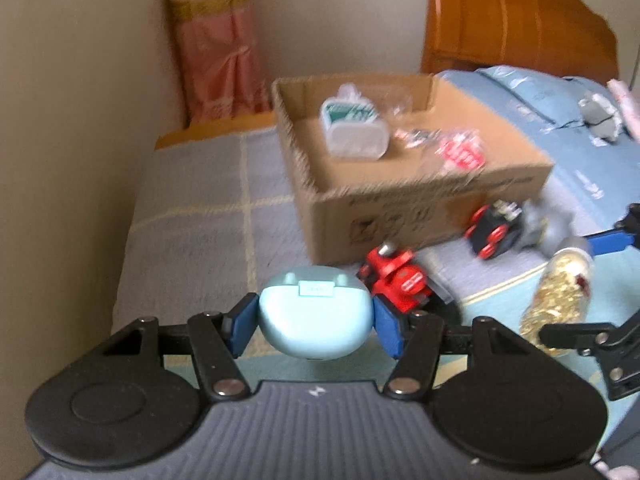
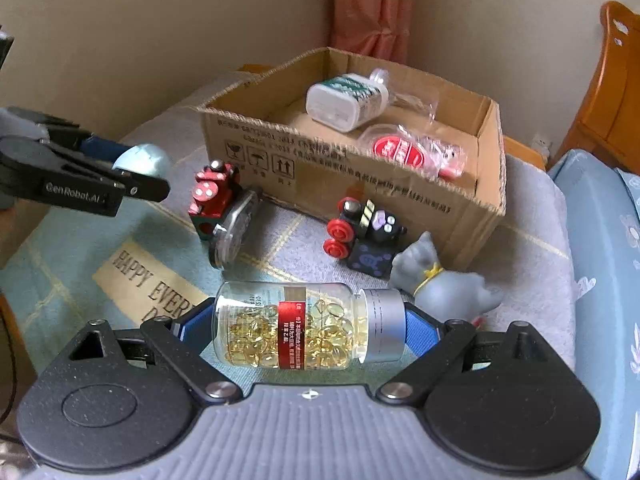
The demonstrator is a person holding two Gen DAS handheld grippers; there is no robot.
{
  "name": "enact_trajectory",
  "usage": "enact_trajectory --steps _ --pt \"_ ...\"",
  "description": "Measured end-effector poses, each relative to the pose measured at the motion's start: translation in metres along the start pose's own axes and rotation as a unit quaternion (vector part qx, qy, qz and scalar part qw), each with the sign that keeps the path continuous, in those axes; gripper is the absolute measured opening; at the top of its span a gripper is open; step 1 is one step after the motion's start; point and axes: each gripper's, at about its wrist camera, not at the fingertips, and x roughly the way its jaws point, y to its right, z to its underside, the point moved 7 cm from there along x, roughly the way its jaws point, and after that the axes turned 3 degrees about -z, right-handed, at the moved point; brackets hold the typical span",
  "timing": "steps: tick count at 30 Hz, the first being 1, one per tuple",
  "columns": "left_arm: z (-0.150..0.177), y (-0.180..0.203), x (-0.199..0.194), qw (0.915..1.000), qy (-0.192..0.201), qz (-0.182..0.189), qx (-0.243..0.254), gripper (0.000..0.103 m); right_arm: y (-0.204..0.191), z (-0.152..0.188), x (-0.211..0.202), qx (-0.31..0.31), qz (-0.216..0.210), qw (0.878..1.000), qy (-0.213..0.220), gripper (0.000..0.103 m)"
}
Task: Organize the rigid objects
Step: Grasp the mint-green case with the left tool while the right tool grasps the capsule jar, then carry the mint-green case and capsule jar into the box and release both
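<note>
Left gripper (image 1: 315, 322): fingers (image 1: 242, 326) clamped on pale blue case (image 1: 314, 316), held aloft. Right gripper (image 2: 308, 330): pads (image 2: 420, 334) pinching capsule bottle (image 2: 304, 330) lying sideways; left gripper visible at its 10 o'clock.

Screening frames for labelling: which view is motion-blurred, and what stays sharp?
Left wrist: cardboard box and red toy train smeared; the left gripper and its pale blue case sharp. Right wrist: mostly crisp, capsule bottle label legible, box edge slightly soft.
</note>
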Motion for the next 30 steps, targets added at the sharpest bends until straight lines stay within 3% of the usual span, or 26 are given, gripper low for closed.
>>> enact_trajectory --steps 11,16,20,24,25,26,28,30 --pt "-0.074 0.026 -0.022 0.9967 0.058 0.025 0.051 0.06 0.01 -0.039 -0.033 -0.031 0.002 0.999 0.042 0.096" --pt "-0.102 0.032 0.004 0.9959 0.062 0.025 0.06 0.06 0.014 -0.055 -0.04 -0.041 0.01 0.997 0.059 0.096" --pt "-0.109 0.037 0.031 0.9961 0.046 0.04 0.064 0.061 0.018 -0.064 -0.042 -0.042 0.014 0.997 0.067 0.096" --pt "-0.11 0.031 0.049 0.9979 0.04 0.024 0.044 0.061 0.022 -0.068 -0.044 -0.043 0.02 0.996 0.07 0.096" --pt "-0.109 0.027 0.051 0.9983 0.041 0.024 0.033 0.066 0.023 -0.068 -0.044 -0.042 0.021 0.996 0.07 0.096" --pt "-0.109 0.024 0.052 0.9985 0.042 0.024 0.024 0.082 0.024 -0.068 -0.045 -0.042 0.021 0.996 0.07 0.096" --pt "-0.108 0.02 0.049 0.9985 0.05 0.018 0.015 0.096 0.026 -0.069 -0.045 -0.042 0.023 0.996 0.071 0.096" --pt "-0.105 0.019 0.041 0.9981 0.057 0.016 0.015 0.096 0.029 -0.07 -0.045 -0.041 0.024 0.996 0.071 0.096"
